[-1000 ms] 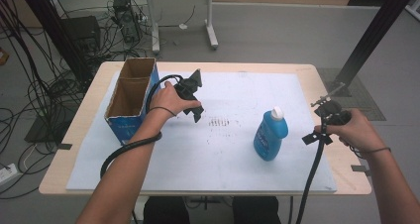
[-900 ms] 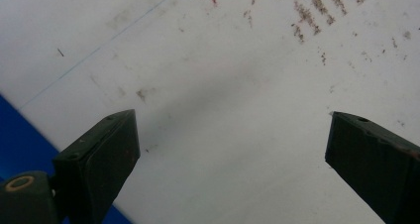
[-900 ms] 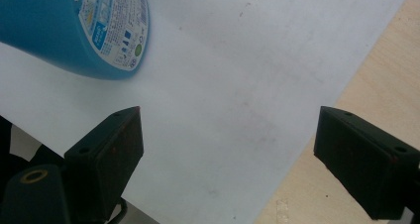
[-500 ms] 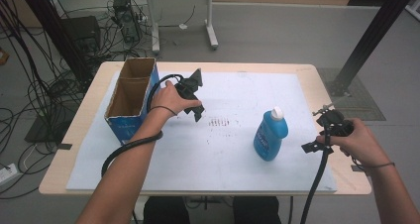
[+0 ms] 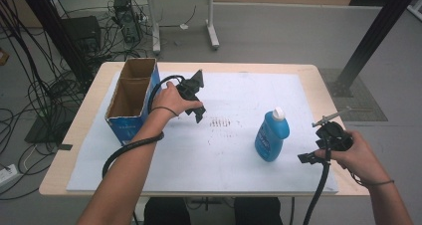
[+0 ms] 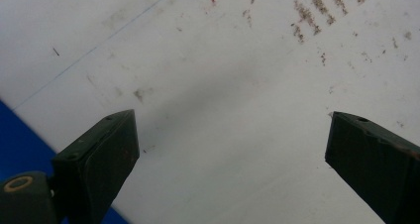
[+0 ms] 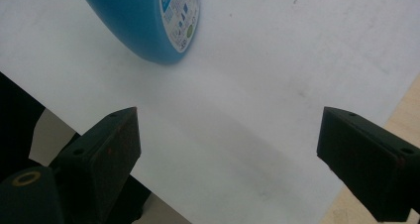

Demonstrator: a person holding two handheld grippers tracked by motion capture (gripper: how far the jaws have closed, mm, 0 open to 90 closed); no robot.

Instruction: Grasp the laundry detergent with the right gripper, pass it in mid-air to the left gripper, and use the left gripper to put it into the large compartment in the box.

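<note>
While hovering over the white sheet (image 5: 229, 150) with jaws spread wide and holding nothing, right gripper (image 5: 318, 148) jaws just opened further, blue detergent bottle (image 5: 271, 135) upright just beside to its left, left gripper (image 5: 195, 101) likewise agape between bottle and cardboard box (image 5: 130, 105).

Light wooden rectangular table (image 5: 318, 80) with rounded corners, standing on grey floor (image 5: 278, 31). Large white paper sheet (image 5: 234, 155) covers most of tabletop; wood rim bare on all sides. Reddish-brown smudge marks (image 5: 222, 123) near sheet's middle. Open-topped brown cardboard box with blue printed sides (image 5: 130, 101) stands upright at sheet's left edge. Blue plastic bottle with white cap (image 5: 271, 135) stands upright right of centre, well apart from box, near sheet's front-right part.
</note>
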